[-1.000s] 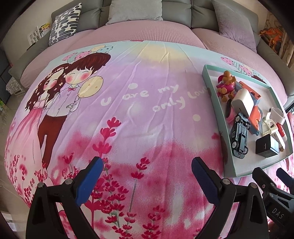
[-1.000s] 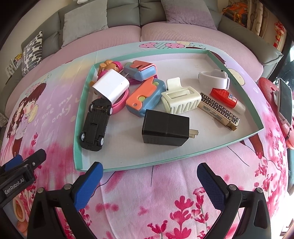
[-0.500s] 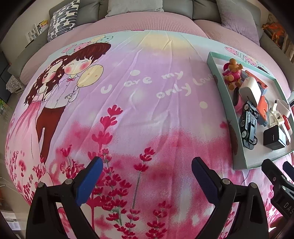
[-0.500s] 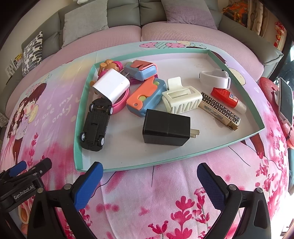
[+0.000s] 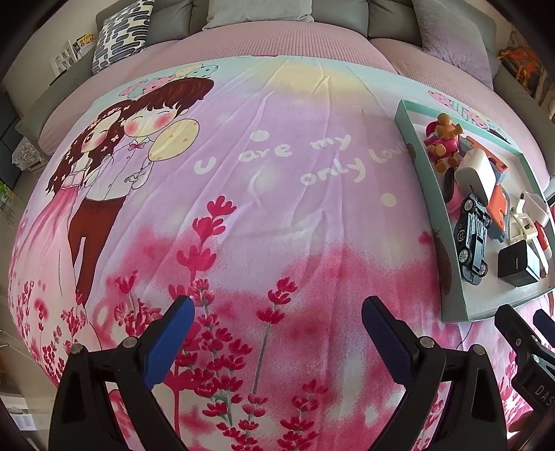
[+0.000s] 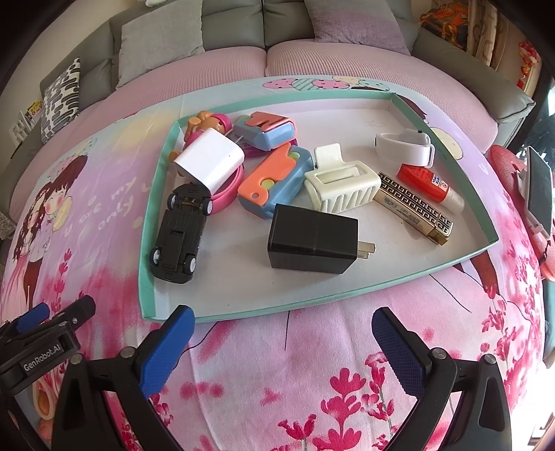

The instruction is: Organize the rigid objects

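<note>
From the left wrist, the left gripper (image 5: 277, 312) hangs over the pink printed bedspread (image 5: 242, 194) with jaws spread wide and empty, the teal-rimmed tray (image 5: 421, 194) of small objects out at two o'clock. From the right wrist, the right gripper (image 6: 282, 322) is likewise wide apart and empty, the tray (image 6: 149, 236) lying at twelve o'clock with a black charger (image 6: 312, 243) nearest and a black toy car (image 6: 178, 236) at eleven.

home living room | grey sofa (image 6: 242, 27) (cushions (image 5: 121, 31)) | cartoon-print sheet (image 5: 277, 194) spread over seat
</note>
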Tool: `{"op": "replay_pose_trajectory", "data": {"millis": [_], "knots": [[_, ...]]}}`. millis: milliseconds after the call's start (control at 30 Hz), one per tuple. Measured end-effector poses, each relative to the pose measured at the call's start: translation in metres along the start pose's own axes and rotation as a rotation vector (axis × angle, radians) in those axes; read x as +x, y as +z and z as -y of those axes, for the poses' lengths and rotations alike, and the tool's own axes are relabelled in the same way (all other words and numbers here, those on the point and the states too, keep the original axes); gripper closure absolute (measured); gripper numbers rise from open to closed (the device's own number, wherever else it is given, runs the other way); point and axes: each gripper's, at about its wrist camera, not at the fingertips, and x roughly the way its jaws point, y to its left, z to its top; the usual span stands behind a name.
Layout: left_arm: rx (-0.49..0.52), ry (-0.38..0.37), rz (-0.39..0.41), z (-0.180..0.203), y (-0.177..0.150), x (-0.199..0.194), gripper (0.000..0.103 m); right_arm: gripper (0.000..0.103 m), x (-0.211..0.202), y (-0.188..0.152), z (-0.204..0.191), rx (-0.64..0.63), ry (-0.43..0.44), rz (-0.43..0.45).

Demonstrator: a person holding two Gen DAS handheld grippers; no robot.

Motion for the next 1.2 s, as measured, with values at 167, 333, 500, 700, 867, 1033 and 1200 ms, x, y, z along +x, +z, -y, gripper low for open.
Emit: {"op": "replay_pose_trajectory", "data": {"millis": [167, 333, 500, 700, 867, 1033, 1200], "knots": [[-0.007, 0.003, -0.009, -0.0025, 0.0007, 0.0022, 0.006, 0.000, 0.0006, -0.0008, -0.0006, 0.001, 0.000, -0.001], [-0.021, 0.001, -0.015, -0.0056, 0.0017, 0.0036, 0.006, 0.000, 0.0008, -0.0010, -0.0003, 0.002, 0.001, -0.001], [-0.031, 0.000, -0.017, -0.0077, 0.0021, 0.0047, 0.006, 0.000, 0.0008, -0.0009, -0.0004, 0.002, 0.002, -0.001], [-0.031, 0.002, -0.018, -0.0078, 0.0033, 0.0057, 0.006, 0.000, 0.0009, -0.0004, -0.0001, 0.002, 0.002, -0.002], [-0.032, 0.002, -0.019, -0.0078, 0.0036, 0.0055, 0.006, 0.000, 0.0010, -0.0005, -0.0002, 0.002, 0.002, -0.002], [-0.028, 0.003, -0.015, -0.0078, 0.0035, 0.0055, 0.006, 0.000, 0.0011, -0.0014, -0.0006, 0.003, 0.003, -0.002], [-0.027, 0.009, 0.010, -0.0066, 0.0026, 0.0018, 0.006, 0.000, 0.0010, -0.0024, -0.0014, 0.003, 0.003, -0.002]]}}
